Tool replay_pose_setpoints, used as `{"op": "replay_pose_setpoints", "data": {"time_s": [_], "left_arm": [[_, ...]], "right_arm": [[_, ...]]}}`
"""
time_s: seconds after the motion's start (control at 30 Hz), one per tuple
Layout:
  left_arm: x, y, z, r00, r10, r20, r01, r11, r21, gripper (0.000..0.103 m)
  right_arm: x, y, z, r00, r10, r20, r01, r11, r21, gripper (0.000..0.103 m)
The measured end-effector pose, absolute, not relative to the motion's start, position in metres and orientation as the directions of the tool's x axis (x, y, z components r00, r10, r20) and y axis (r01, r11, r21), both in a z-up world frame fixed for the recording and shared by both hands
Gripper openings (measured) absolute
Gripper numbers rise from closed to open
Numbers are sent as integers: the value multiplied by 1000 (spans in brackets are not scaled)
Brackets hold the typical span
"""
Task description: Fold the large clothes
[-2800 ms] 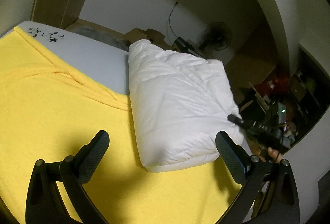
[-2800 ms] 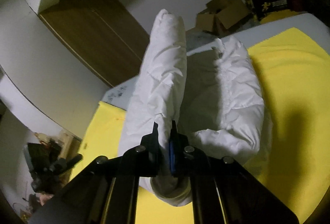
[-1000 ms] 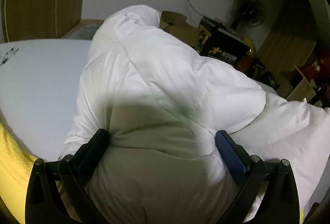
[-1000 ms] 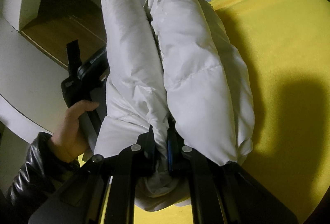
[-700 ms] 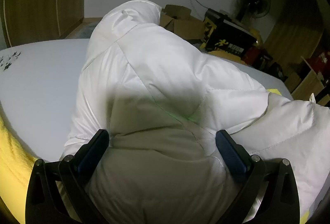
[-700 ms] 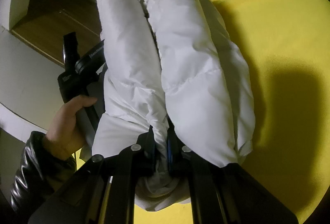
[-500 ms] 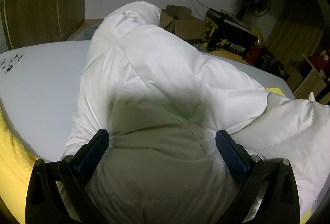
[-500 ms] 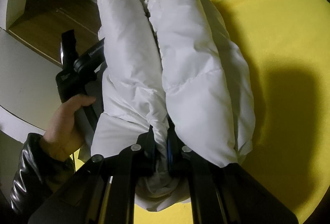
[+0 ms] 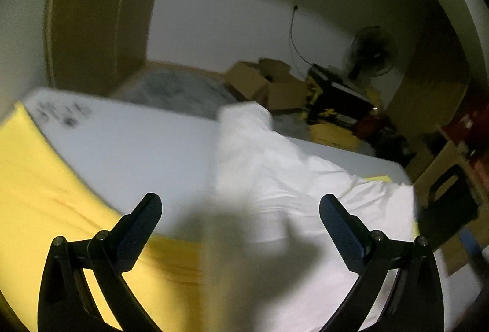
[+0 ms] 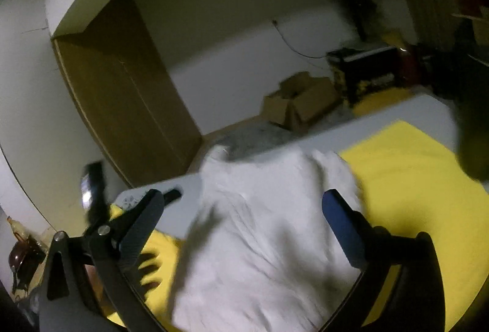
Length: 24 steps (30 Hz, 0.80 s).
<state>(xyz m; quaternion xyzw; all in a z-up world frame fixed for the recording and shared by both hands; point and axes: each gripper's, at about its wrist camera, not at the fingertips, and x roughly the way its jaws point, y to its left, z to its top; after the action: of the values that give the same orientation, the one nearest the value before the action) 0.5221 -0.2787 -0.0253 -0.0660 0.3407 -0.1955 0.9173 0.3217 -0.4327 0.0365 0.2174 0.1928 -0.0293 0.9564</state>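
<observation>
The white puffy jacket (image 9: 284,179) lies bundled on the white bed (image 9: 137,148), partly over the yellow cloth (image 9: 36,194). My left gripper (image 9: 240,203) hovers above it, open, with nothing pressed between its fingers. In the right wrist view the jacket (image 10: 269,225) lies below my right gripper (image 10: 243,197). Its jaws are opening and stand wide, and the pads are clear of the fabric. The left gripper (image 10: 91,197) shows as a dark blur at the jacket's left. Both views are motion-blurred.
Beyond the bed's far edge stand open cardboard boxes (image 9: 269,81), a black and yellow box (image 9: 333,99) and a fan (image 9: 373,50). A brown wardrobe (image 10: 122,105) fills the left wall. More yellow cloth (image 10: 412,179) spreads right of the jacket.
The right gripper has let go of the jacket and opened wide. Both grippers have risen and pulled back, so the jacket now lies lower and farther off on the bed.
</observation>
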Motion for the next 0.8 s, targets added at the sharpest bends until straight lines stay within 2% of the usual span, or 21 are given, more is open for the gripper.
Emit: {"op": "replay_pose_setpoints", "data": {"time_s": [0.07, 0.1, 0.13, 0.2, 0.23, 0.27, 0.37, 0.47, 0.6, 0.8], "left_arm": [[513, -260, -14, 708, -385, -592, 319, 922, -218, 103], [508, -251, -12, 709, -386, -590, 322, 922, -216, 103], [501, -238, -10, 708, -389, -589, 323, 921, -219, 103], [494, -219, -9, 700, -397, -593, 327, 917, -228, 103], [494, -213, -9, 696, -405, -593, 331, 914, -235, 103], [492, -206, -10, 691, -410, -595, 333, 912, -241, 103], [483, -191, -16, 668, -432, -606, 335, 902, -274, 103], [471, -182, -23, 626, -461, -628, 346, 887, -307, 103], [461, -188, -25, 615, -472, -632, 376, 880, -291, 103], [460, -190, -25, 603, -463, -649, 368, 884, -289, 103]], "right_arm": [[361, -438, 21, 906, 128, -403, 86, 878, 471, 89], [374, -443, 12, 894, 123, -431, 108, 874, 474, 73], [396, -449, -7, 865, 86, -495, 175, 873, 456, 64], [421, -459, -39, 816, 77, -573, 236, 860, 452, 60], [431, -467, -66, 777, 73, -625, 275, 854, 442, 53], [435, -470, -80, 758, 59, -650, 296, 857, 422, 50], [434, -479, -98, 750, 56, -659, 320, 841, 436, 50], [437, -490, -108, 745, 119, -657, 306, 814, 495, 49], [436, -500, -124, 750, 191, -634, 280, 777, 564, 46], [436, -502, -123, 750, 187, -634, 276, 783, 558, 45]]}}
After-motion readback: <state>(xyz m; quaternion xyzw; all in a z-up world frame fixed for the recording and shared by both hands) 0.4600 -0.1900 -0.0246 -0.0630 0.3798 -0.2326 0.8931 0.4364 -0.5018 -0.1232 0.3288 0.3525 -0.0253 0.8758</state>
